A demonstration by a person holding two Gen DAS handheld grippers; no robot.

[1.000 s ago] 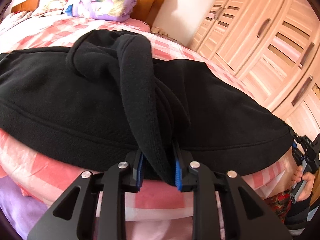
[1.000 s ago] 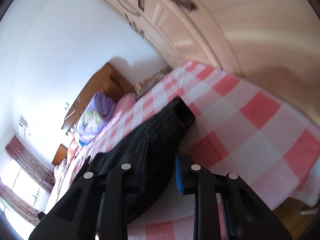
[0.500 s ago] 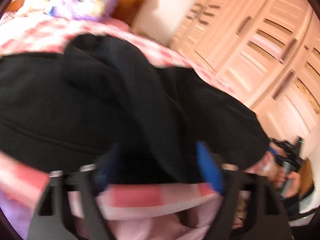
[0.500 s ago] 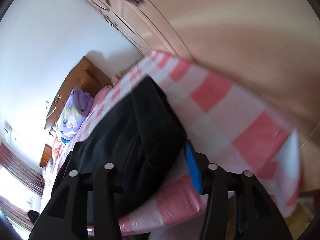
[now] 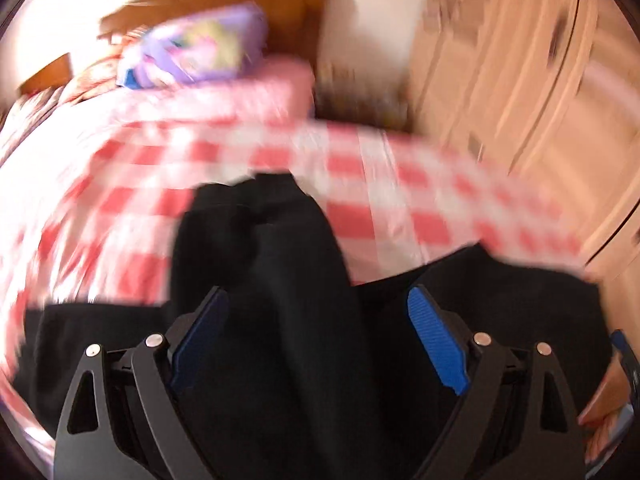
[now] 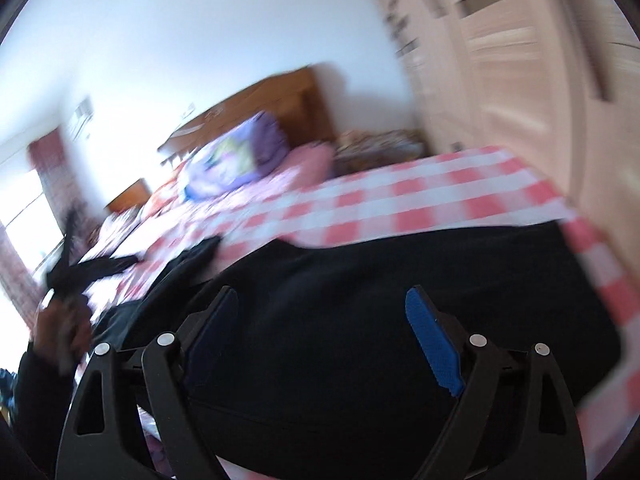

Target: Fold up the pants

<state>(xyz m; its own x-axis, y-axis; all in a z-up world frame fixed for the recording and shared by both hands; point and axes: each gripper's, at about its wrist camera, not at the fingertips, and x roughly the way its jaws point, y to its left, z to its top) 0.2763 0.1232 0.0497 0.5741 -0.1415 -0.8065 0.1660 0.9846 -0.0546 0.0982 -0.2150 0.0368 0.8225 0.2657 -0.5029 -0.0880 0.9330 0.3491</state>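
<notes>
We find both claws, left claw (image 5: 316, 340) and right claw (image 6: 320, 340), spread wide, gripping nothing; the black pants (image 6: 380, 300) lie directly ahead, apparently lengthwise across both.

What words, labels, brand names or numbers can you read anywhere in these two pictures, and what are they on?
None can be read.
The purple pillow has a printed picture, blurred; no lettering can be made out.
The black pants, checked bedsheet and wardrobe doors show no text.
</notes>
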